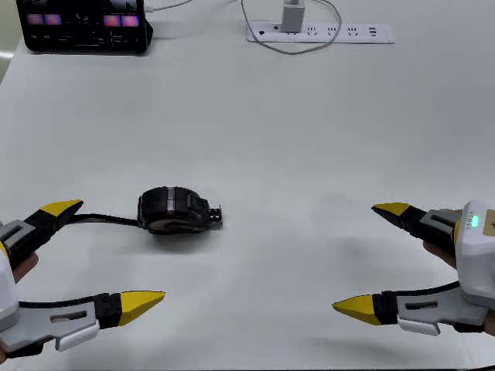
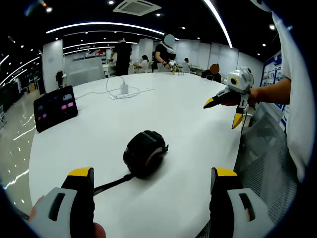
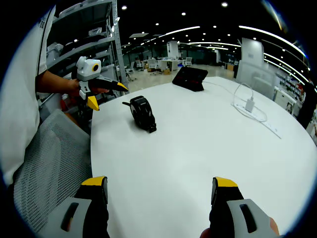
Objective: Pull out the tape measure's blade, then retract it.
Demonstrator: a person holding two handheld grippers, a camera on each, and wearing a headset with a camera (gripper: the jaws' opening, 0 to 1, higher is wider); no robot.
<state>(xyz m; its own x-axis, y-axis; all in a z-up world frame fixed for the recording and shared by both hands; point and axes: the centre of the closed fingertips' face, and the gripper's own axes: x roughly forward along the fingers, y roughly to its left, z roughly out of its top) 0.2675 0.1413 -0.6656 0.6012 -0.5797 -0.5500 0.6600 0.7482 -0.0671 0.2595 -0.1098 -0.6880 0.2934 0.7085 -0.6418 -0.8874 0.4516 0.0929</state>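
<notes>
A black tape measure (image 1: 174,210) lies on the white table (image 1: 294,139), its blade hook facing right and a black strap trailing left. It also sits in the left gripper view (image 2: 144,152) and the right gripper view (image 3: 142,113). My left gripper (image 1: 112,251) stands open at the lower left, its yellow tips a short way left of and nearer than the tape measure, touching nothing. Far to the right, my right gripper (image 1: 371,259) is open too, with nothing between its fingers. Each gripper shows in the other's view: the right gripper (image 2: 221,110), the left gripper (image 3: 106,94).
A black device with lit screens (image 1: 85,23) stands at the table's far left. A white power strip (image 1: 319,32) with a charger and looped cable lies at the far middle. A grey mesh chair (image 3: 49,163) is beside the table's near edge. People are in the room beyond.
</notes>
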